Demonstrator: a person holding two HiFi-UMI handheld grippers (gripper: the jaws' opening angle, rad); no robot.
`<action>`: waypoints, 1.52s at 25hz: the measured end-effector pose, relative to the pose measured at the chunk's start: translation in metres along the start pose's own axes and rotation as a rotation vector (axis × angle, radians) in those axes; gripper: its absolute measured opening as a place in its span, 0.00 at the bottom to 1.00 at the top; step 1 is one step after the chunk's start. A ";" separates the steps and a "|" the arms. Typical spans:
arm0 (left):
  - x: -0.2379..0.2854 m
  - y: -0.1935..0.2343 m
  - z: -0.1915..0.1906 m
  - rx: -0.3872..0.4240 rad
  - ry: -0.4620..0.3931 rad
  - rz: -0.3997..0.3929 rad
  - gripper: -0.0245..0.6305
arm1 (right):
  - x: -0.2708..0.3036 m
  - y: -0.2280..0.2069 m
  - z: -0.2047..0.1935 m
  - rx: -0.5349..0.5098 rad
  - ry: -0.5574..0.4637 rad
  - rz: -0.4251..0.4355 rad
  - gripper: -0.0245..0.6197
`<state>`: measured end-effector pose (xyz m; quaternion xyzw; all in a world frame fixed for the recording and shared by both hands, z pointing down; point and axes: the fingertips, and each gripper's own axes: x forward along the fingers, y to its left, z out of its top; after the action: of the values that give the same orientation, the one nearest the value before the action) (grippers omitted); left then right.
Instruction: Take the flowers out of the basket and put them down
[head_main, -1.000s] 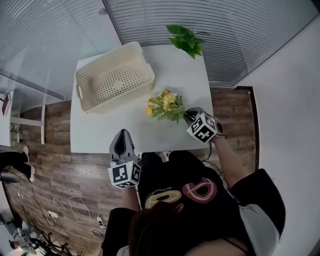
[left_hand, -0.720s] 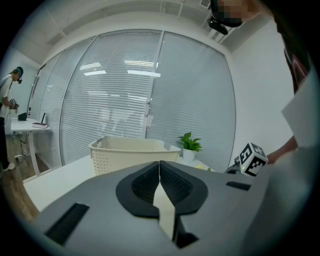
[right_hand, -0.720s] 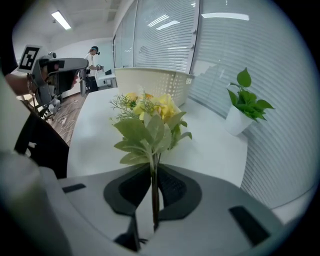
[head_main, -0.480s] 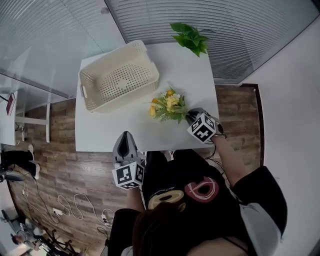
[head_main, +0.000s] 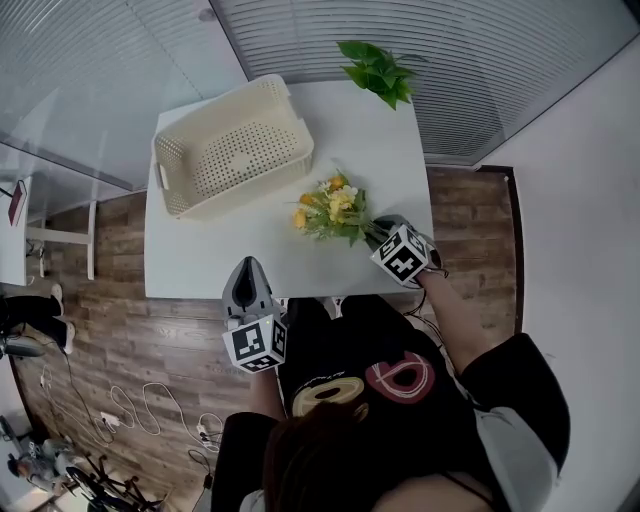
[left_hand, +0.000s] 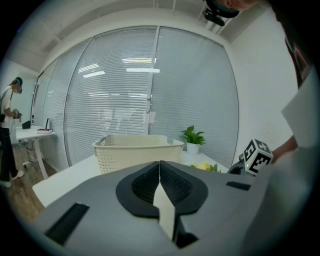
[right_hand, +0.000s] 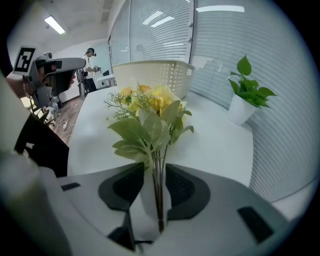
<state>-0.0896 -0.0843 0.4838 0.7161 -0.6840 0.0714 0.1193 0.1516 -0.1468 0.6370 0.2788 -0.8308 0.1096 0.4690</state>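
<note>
Flowers (head_main: 328, 208): yellow bunch resting on the white worktop (head_main: 385, 150), centre of the head view, just lower right of the empty basket (head_main: 230, 150).
Right tool (right_hand: 155, 169): jaws have just been opening and now stand partly apart, with the stems loose between them.
Left tool (left_hand: 159, 165): jaws together, holding nothing, at the worktop's lower edge.
Potted plant (head_main: 378, 68): top of frame.

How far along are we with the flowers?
Done: the flowers are out of the basket and look to rest on the table. In hand: the jaws of the right tool have just been opening, stems loose between them. Left: draw that tool back clear of the stems.
</note>
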 end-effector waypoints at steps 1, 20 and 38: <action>0.000 0.001 -0.001 0.002 0.004 0.007 0.07 | -0.002 0.000 0.001 0.013 -0.015 0.005 0.27; -0.006 -0.025 0.023 -0.061 -0.101 -0.068 0.07 | -0.097 -0.016 0.051 0.237 -0.434 -0.005 0.47; -0.008 -0.062 0.032 -0.043 -0.154 -0.187 0.07 | -0.137 0.039 0.084 0.218 -0.671 -0.060 0.26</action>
<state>-0.0304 -0.0835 0.4466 0.7775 -0.6226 -0.0100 0.0878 0.1242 -0.1024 0.4800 0.3720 -0.9135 0.0858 0.1403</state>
